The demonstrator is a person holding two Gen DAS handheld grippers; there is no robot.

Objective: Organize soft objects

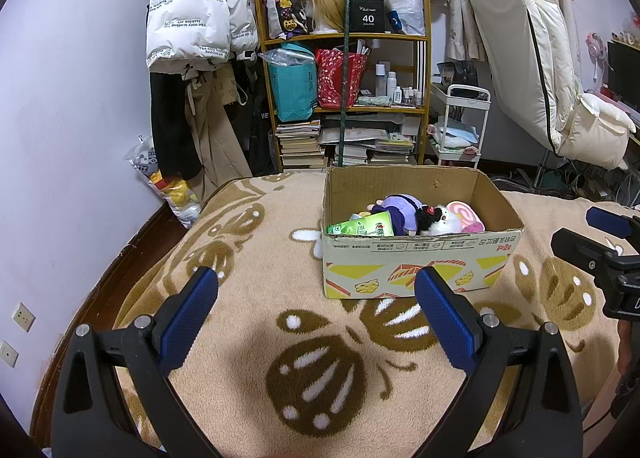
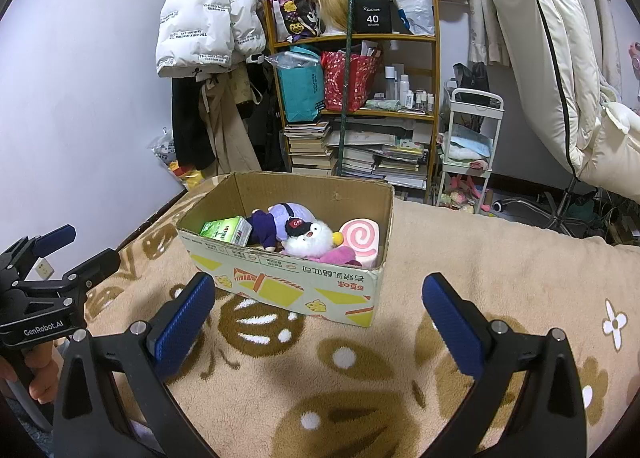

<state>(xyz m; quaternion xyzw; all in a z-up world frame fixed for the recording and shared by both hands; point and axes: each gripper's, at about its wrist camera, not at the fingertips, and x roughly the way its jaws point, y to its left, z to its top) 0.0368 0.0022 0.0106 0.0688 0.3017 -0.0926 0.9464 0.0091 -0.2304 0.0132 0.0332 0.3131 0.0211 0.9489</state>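
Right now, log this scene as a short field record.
surface: beige patterned blanket
container: open cardboard box
contents: green carton-shaped toy, purple plush, white plush in black cap, pink swirl cushion
left gripper: open, holding nothing
right gripper: open, holding nothing
background: wooden shelf

Right gripper (image 2: 318,290) spread wide, empty, above beige patterned blanket (image 2: 460,258). Ahead — open cardboard box (image 2: 304,286) holding green carton (image 2: 226,231), purple plush (image 2: 280,220), white plush (image 2: 312,238), pink swirl cushion (image 2: 362,238). Left gripper (image 2: 78,248) at left edge, parted, empty.
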